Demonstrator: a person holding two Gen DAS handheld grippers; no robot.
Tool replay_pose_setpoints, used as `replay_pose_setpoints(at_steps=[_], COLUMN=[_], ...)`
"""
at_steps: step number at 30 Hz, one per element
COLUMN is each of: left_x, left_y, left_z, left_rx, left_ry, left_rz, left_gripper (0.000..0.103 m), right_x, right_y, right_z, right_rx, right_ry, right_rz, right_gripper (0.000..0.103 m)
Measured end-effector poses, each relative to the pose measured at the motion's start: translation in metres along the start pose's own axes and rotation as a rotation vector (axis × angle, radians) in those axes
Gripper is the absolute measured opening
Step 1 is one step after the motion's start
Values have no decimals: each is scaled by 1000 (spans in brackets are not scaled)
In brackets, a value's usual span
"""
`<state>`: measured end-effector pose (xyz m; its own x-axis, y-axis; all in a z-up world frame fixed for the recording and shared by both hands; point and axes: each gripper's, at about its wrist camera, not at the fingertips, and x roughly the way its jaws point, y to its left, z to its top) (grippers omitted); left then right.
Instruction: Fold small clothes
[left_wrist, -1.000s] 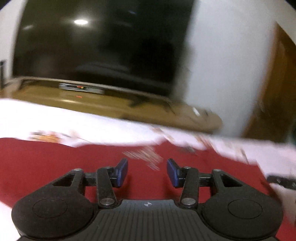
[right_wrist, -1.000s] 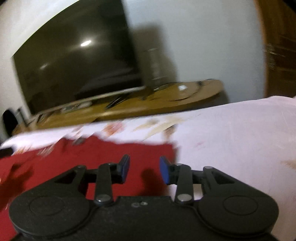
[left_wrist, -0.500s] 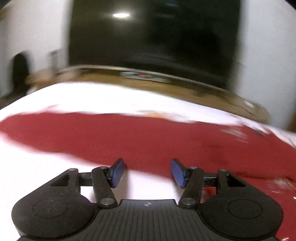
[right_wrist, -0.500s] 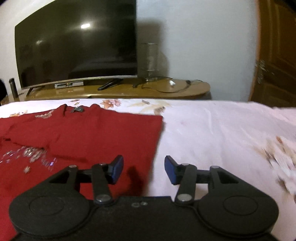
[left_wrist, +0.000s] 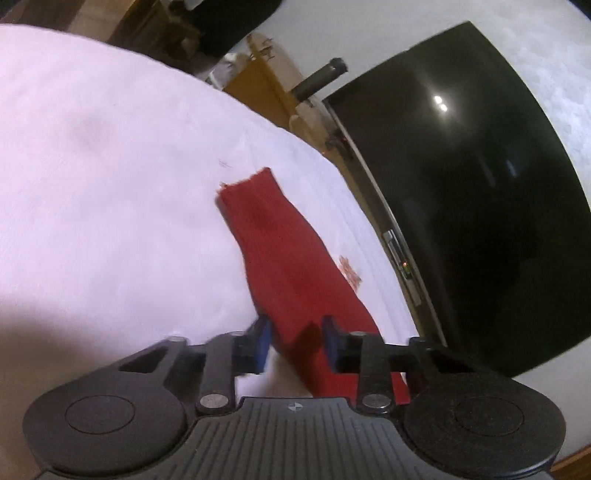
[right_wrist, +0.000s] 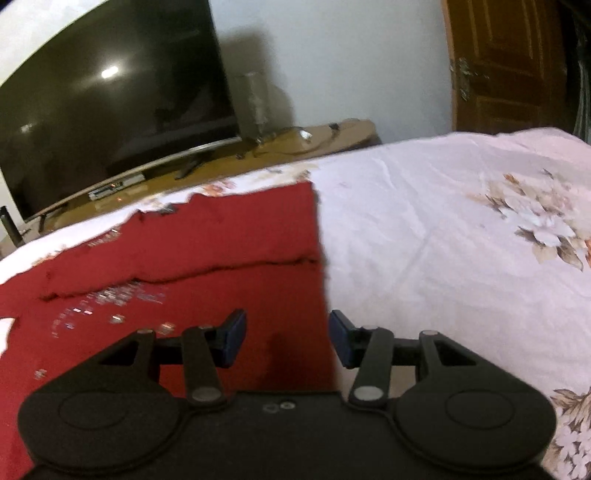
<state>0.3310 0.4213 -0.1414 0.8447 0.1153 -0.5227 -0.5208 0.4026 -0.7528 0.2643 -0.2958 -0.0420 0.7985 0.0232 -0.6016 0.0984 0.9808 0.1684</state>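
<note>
Left fingers closing on the red sleeve (left_wrist: 280, 251)

Left gripper (left_wrist: 295, 341) is closing around the sleeve (pads not yet pressing); right gripper (right_wrist: 286, 338) is hovering released over the garment's edge on the bed (right_wrist: 424, 236); pinch only one layer.

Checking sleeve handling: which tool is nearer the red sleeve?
Left. The left tool straddles the sleeve, jaws closing around it. The right tool sits over the garment's body edge; no sleeve in its view.

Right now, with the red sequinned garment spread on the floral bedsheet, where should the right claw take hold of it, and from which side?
Best guess: the straight side edge of the red sequinned garment, low down, where it already lies between the open right claw. Come from the bare floral bedsheet side; that edge lies flat and reachable, clear of the sequins.
</note>
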Motion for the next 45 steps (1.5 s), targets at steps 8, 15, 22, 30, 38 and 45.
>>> replay_pose_setpoints(at_steps=[8, 15, 22, 30, 38, 45], left_x=[18, 17, 2, -3, 41, 15], left_y=[10, -35, -130, -265, -320, -318], left_z=[9, 0, -29, -156, -355, -383], left_rx=[3, 155, 398, 770, 1040, 1105], left_ry=[43, -31, -58, 118, 416, 374], left_rz=[-29, -49, -179, -394, -423, -397], left_gripper=[8, 5, 5, 5, 5, 6], right_x=[-19, -29, -24, -28, -35, -23], right_y=[20, 16, -12, -40, -82, -89], right_z=[2, 1, -7, -5, -11, 4], right_rx=[2, 21, 73, 93, 149, 210], right_ry=[-27, -50, -30, -36, -30, -13], right_rz=[-4, -7, 2, -1, -43, 42], right_gripper=[49, 49, 49, 49, 49, 63])
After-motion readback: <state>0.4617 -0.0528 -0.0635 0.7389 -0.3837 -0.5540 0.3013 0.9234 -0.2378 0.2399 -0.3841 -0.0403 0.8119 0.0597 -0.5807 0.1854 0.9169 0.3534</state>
